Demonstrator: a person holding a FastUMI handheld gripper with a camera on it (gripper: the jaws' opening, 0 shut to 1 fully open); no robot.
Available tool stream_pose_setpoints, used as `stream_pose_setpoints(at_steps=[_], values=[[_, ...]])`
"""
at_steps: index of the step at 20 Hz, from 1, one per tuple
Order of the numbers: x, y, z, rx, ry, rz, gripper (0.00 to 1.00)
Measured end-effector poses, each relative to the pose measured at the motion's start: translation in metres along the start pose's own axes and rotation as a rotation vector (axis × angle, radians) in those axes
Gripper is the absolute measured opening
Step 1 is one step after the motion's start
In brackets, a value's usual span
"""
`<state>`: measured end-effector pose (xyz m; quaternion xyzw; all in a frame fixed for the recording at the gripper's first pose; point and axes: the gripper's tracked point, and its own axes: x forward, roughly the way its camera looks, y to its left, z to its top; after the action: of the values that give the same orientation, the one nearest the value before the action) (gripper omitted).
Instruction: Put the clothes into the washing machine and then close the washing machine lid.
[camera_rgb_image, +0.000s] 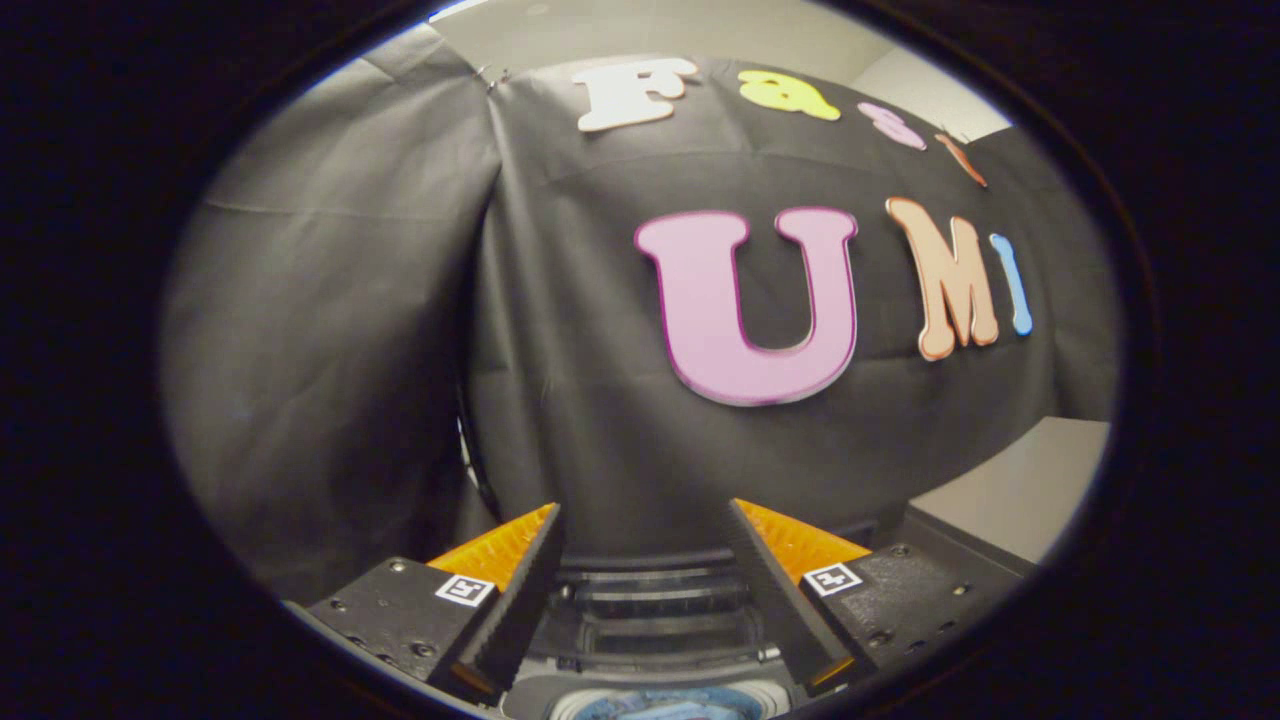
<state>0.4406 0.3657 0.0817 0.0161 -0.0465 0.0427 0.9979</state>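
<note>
Plainly, scene: the gripper (645, 530) is held high and level, looking at the black cloth wall of the booth, with a pale wall and a slice of light surface off to the right.
Fingers: spread wide apart with nothing between them (no cloth, no handle, nothing pinched); both fingertips point forward at the drape.
Washing machine: its dark ribbed top (650, 600) lies between and below the fingers, a set of stepped ledges running crosswise, which I take to be the rear of the machine or the raised lid seen edge-on; I cannot tell which.
Tub: the round opening (660, 705) sits at the very base of the view, under the fingers, with a pale rim.
Clothes: something blue (665, 708) shows inside that opening, so it looks as though clothing is already in the drum; how much is hidden.
Key relation: the machine lies beneath and slightly ahead of the fingers, its ribbed bands crossing the line of the fingers at right angles, so anything to be gripped or pushed there is met broadside.
Step, as I judge it: loading seems done and the lid is what remains.
Next move calls for: tipping the gripper downward to bring the lid edge into sight before reaching for it.
</note>
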Motion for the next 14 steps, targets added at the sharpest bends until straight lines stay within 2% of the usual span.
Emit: stream_pose_setpoints(at_steps=[3,7,11,13,14], values=[[0.034,-0.008,0.006,-0.038,-0.046,-0.019,0.96],[0.068,-0.024,-0.028,0.035,0.027,-0.079,0.96],[0.088,-0.032,-0.065,-0.024,0.106,-0.121,0.97],[0.094,-0.032,-0.093,0.019,0.159,-0.111,0.97],[0.091,-0.027,-0.089,-0.082,0.108,-0.095,0.97]])
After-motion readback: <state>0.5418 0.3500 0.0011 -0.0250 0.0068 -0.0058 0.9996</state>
